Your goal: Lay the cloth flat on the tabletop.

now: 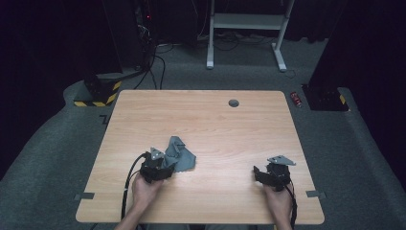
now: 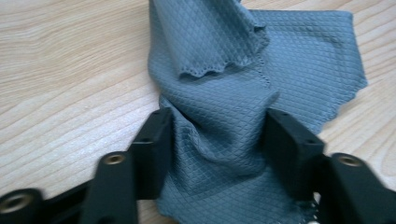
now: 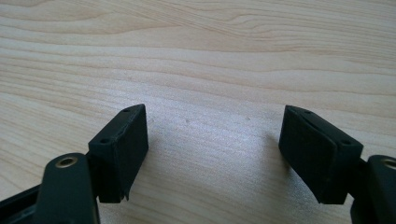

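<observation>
Two hand-held grippers sit at the near edge of a light wooden worktop [image 1: 201, 120], each gripped by a person's hand reaching in from below. All positions here are given against the grey waffle-weave cloth [image 1: 179, 154], which lies crumpled left of the worktop's middle. The left hand-held gripper [image 1: 163, 168] is at the cloth's near-left corner, touching it; in its own view its jaws stand apart on either side of a raised fold of the cloth [image 2: 219, 126], the fabric bunched between them but not visibly pinched. From that gripper the cloth runs ahead and slightly right, its long axis stretching away from the person, with a scalloped edge folded over farther along. The right hand-held gripper [image 1: 261, 175] rests well apart to the cloth's right, its jaws [image 3: 212, 149] spread wide over bare wood with nothing between them. The left hand is plainly the nearer one, so any pinch of the cloth would likely fall to it. Beyond the cloth, a small dark round grommet [image 1: 233, 103] is set near the worktop's far edge. Farther off, a white desk frame [image 1: 246, 28] stands on grey carpet.
</observation>
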A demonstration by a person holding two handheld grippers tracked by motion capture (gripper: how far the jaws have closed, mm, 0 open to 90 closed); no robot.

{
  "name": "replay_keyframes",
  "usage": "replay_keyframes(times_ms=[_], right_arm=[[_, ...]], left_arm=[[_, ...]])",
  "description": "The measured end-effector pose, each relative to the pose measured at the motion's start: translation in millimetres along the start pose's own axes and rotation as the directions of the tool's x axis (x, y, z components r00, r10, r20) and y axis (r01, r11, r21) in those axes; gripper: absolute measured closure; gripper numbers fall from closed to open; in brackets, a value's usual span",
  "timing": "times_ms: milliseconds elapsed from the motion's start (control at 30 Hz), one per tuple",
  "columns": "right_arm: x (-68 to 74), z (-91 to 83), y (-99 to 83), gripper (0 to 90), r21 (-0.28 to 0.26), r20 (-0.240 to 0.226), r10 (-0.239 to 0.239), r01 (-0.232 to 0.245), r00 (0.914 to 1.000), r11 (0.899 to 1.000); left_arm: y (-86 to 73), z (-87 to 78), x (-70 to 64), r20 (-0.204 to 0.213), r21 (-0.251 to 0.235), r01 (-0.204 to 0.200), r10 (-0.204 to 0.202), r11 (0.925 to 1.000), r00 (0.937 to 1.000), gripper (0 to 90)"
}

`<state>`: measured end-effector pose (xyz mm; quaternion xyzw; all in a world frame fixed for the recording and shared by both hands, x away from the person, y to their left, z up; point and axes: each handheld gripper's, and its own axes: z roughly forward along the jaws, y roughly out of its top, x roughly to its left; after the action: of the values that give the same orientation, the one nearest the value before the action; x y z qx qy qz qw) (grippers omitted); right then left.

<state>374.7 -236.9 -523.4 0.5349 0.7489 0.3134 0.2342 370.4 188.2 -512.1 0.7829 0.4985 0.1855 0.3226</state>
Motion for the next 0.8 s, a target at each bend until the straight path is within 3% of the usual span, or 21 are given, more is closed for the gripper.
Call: replay_keyframes(times_ms=[267, 367, 567, 800], right_arm=[[0.0, 0.1, 0.0, 23.7, -0.001, 0.000, -0.001, 0.001, 1.0000, 1.000], [0.0, 0.0, 0.0, 23.7, 0.000, 0.000, -0.001, 0.001, 1.0000, 1.000], [0.0, 0.0, 0.0, 23.7, -0.001, 0.001, 0.000, 0.000, 1.0000, 1.000], [0.0, 0.0, 0.0, 23.7, 0.000, 0.000, 0.000, 0.000, 1.0000, 1.000]], left_arm=[[4.0, -1.5, -2.0, 0.013, 0.012, -0.038, 0.038, 0.9992, 0.9992, 79.1], [6.8, -4.1, -0.8, 0.039, -0.001, -0.029, 0.029, 0.9996, 0.9988, 84.2], [13.8, -13.3, -1.4, 0.075, -0.032, -0.021, 0.023, 0.9993, 0.9969, 85.8], [31.6, -24.3, -7.6, 0.115, -0.076, -0.038, 0.046, 0.9964, 0.9923, 86.2]])
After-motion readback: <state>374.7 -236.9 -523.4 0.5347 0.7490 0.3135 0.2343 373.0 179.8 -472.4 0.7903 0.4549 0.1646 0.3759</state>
